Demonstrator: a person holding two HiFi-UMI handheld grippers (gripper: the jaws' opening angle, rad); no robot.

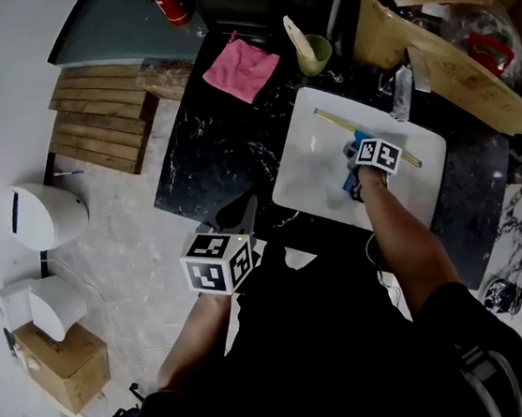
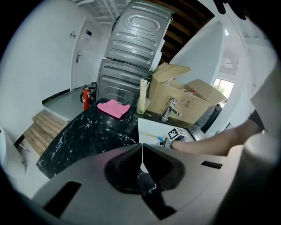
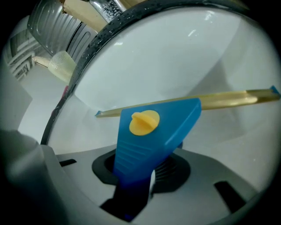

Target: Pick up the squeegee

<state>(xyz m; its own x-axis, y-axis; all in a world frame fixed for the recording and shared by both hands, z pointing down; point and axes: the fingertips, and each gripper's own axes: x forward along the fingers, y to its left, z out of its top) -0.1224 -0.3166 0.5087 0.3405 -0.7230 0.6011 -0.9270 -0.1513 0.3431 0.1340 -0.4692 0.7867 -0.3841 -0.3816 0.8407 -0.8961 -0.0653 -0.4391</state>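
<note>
Right gripper (image 3: 142, 176): straddles blue handle of squeegee (image 3: 151, 132), jaws fairly wide, sliver of white showing beside one pad; not judged clamped. Lies in white sink (image 1: 300, 184), right of black counter (image 1: 207, 153), blade toward far side. Left gripper (image 2: 141, 151): closed, empty, near left. Risk if lifted before pads bite: slips out of jaws, owing to tapered handle, and drops back into sink.

Smooth blue plastic, ribbed at the grip, is being shown by the squeegee (image 3: 149, 140). A glossy white finish is being shown by the basin (image 1: 312, 163), and polished black veined stone by the counter (image 1: 207, 153). Soft pink cloth (image 1: 241, 67) is being seen at the basin's ten o'clock, matt cardboard box (image 1: 449, 47) at one o'clock, and rough wooden slats (image 1: 94, 119) at nine o'clock.
</note>
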